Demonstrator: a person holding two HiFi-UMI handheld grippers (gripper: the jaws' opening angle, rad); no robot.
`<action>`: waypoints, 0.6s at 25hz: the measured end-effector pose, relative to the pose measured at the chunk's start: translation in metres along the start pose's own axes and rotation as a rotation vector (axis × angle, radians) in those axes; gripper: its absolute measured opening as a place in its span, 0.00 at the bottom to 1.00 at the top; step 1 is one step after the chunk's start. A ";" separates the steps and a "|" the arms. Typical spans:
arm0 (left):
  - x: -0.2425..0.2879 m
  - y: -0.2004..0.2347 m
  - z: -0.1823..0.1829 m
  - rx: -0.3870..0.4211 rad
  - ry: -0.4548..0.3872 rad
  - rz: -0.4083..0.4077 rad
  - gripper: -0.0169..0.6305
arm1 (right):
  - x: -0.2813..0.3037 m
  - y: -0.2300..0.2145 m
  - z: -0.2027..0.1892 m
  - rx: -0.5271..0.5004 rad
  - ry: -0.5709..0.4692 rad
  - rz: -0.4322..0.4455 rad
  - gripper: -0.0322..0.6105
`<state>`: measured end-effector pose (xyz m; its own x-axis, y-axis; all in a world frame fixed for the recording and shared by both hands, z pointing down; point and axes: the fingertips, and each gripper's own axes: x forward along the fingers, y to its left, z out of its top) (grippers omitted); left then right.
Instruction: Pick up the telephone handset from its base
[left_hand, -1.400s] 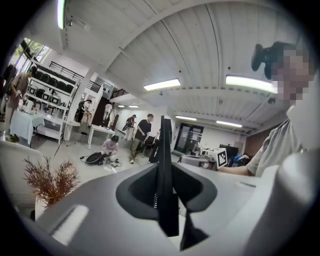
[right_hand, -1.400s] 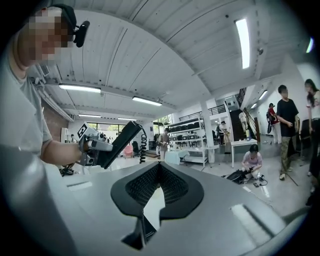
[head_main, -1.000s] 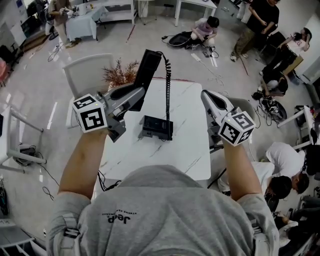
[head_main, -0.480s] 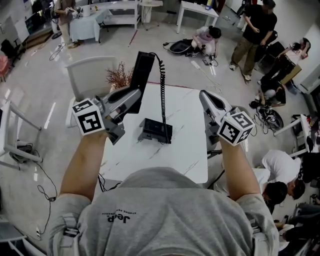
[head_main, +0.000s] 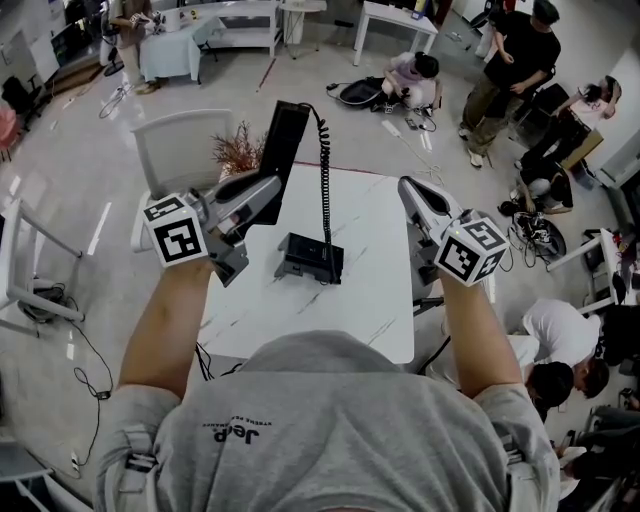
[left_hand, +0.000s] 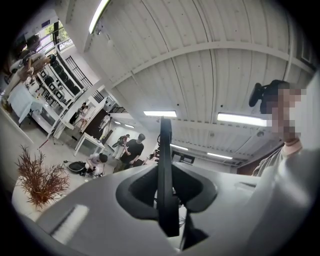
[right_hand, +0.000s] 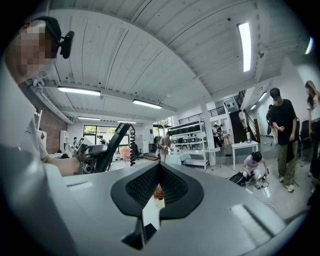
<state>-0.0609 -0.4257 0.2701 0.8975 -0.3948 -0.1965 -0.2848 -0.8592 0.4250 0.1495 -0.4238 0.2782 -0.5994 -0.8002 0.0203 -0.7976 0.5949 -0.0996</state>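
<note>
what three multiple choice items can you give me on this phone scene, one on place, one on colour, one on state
1. Where is the phone base?
A. on the white table
B. on the floor
C. on a chair

2. What colour is the handset?
A. white
B. red
C. black

3. What is the left tool doing?
A. open and empty
B. shut on the handset
C. shut on a cup

Key: 1 A, the base rests on the marbled tabletop. 2 C, it is black, like its coiled cord. 3 B, its jaws press both sides of the handset, which is held raised off the base.
</note>
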 end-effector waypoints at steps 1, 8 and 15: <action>0.000 0.000 0.000 0.000 0.002 -0.001 0.24 | 0.000 0.000 0.000 0.000 0.001 -0.002 0.05; 0.000 -0.002 0.001 -0.001 0.001 -0.006 0.24 | -0.001 -0.001 0.000 -0.001 0.004 -0.007 0.05; 0.001 -0.002 0.001 0.003 0.002 -0.009 0.24 | 0.001 -0.001 -0.001 -0.006 0.005 -0.008 0.05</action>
<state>-0.0600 -0.4243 0.2683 0.9008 -0.3861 -0.1984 -0.2775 -0.8636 0.4209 0.1499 -0.4252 0.2790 -0.5936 -0.8044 0.0256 -0.8025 0.5892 -0.0935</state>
